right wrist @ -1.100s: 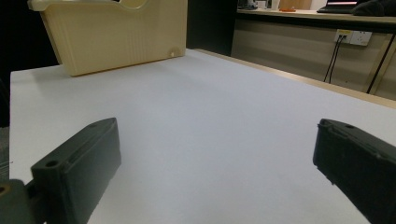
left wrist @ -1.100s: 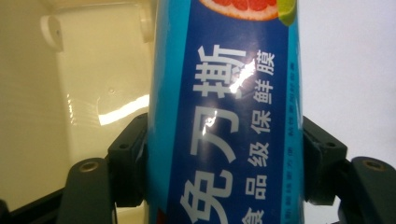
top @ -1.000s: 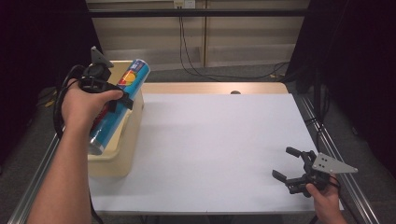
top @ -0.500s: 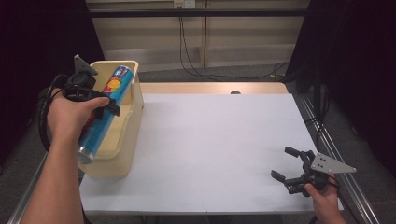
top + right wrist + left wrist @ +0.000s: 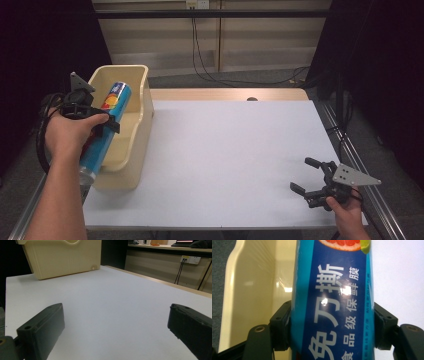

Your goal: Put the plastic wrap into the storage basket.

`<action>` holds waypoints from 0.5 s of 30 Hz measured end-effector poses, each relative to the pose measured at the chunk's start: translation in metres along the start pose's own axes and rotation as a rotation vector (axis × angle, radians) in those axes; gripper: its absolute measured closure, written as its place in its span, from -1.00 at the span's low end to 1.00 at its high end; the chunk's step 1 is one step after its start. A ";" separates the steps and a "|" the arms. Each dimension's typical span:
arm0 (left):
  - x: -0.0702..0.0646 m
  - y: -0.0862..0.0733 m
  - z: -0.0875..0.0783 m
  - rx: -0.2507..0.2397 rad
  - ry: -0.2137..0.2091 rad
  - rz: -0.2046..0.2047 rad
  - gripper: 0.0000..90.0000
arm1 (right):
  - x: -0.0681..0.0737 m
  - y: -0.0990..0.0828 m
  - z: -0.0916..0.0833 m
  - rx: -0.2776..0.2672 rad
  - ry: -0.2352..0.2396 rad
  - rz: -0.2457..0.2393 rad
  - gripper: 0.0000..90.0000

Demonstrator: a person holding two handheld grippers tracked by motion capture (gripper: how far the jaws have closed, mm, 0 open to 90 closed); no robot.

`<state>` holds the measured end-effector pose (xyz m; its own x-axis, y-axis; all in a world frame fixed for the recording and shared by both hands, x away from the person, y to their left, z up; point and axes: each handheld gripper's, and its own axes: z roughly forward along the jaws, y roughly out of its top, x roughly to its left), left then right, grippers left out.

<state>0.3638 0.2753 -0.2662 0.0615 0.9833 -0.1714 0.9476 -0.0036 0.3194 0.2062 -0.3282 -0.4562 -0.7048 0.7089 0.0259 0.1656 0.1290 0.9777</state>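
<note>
Blue and glossy, a tall tube of cling film [image 5: 102, 135] with white Chinese lettering and a citrus picture on its label is lying slanted along the near left part of a cream plastic bin [image 5: 131, 145]. Its upper end is resting inside the bin toward the far wall, and its lower end is sticking out past the bin's near left corner, over the table edge. The left gripper [image 5: 92, 122] is clamping the tube around its middle; in the left gripper view the two black jaws are pressing against opposite sides of the tube [image 5: 333, 305], with the bin's pale inner wall [image 5: 249, 290] showing to the left and the white table to the right. A person's left hand [image 5: 70, 135] is wrapping around the gripper, with its black cable looping beside the wrist.

The bin is sitting at the left edge of the white table [image 5: 225, 150], its left side flush with the table's metal rail. The rest of the tabletop is lying bare and open across its middle and right.

Well apart, at the near right corner, the right gripper [image 5: 312, 177] is hovering just above the table in the person's right hand [image 5: 345, 212], jaws spread wide with nothing between them. In the right gripper view its jaws are framing bare table [image 5: 117, 305], with the bin [image 5: 62, 257] far ahead at the upper left.
</note>
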 end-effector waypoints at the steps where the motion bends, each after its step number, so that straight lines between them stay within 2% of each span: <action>1: 0.001 -0.001 0.001 0.005 -0.003 -0.003 -0.29 | 0.000 0.000 0.000 0.000 0.001 0.000 -0.99; 15: 0.008 -0.009 0.006 0.035 -0.002 -0.026 -0.30 | 0.000 0.000 0.001 0.001 0.002 -0.003 -0.99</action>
<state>0.3576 0.2820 -0.2763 0.0375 0.9828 -0.1808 0.9593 0.0153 0.2820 0.2068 -0.3280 -0.4561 -0.7067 0.7071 0.0238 0.1646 0.1316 0.9775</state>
